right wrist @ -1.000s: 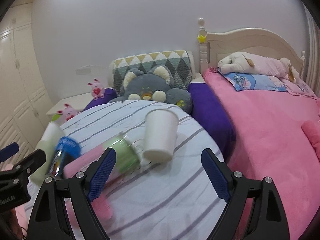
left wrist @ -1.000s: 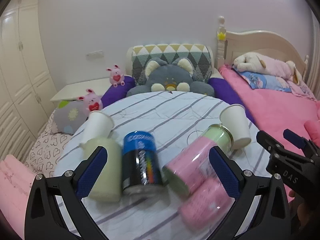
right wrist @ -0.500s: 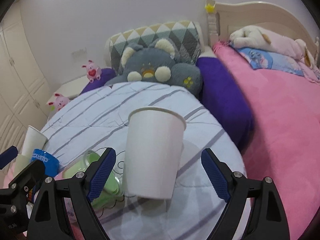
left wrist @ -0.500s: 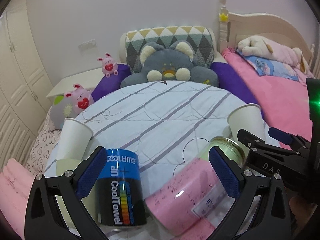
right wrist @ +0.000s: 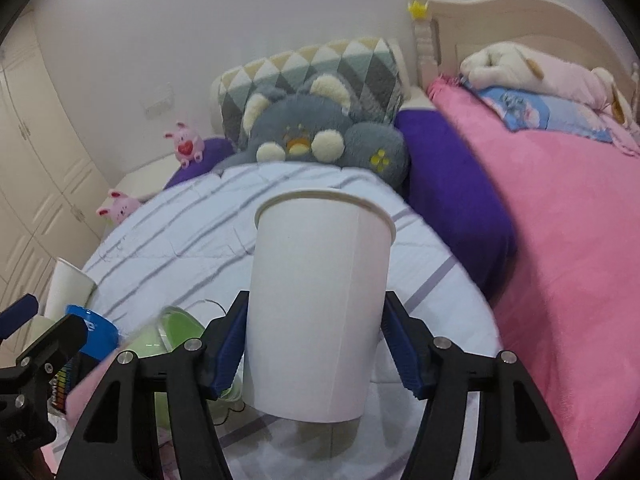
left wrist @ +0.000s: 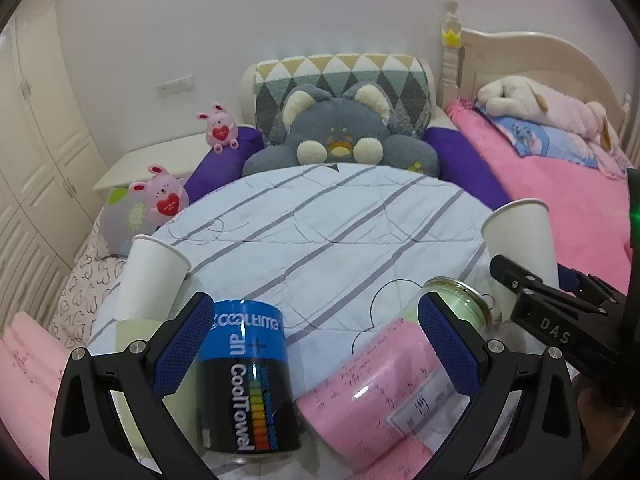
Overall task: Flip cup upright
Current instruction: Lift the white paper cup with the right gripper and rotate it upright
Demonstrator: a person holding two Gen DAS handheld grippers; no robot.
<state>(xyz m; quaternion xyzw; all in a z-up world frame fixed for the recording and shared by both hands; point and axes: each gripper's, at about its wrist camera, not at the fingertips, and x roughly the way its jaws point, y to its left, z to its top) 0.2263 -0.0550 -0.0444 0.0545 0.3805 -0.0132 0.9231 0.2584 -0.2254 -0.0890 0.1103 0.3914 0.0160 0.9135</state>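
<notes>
The right gripper (right wrist: 316,348) has its blue pads against both sides of a plain white paper cup (right wrist: 320,304), gripping it low on its wall; the cup stands rim-up, leaning slightly, above the striped quilt (right wrist: 192,232). The left gripper (left wrist: 316,348) hangs open over a blue-and-black CoolTowel can (left wrist: 248,380) and a pink roll (left wrist: 384,392), touching neither. Beyond sits a grey plush cat (left wrist: 340,140).

Left gripper (left wrist: 316,350) jaws spread wide, right gripper (right wrist: 316,344) jaws narrowed, both pointing forward
</notes>
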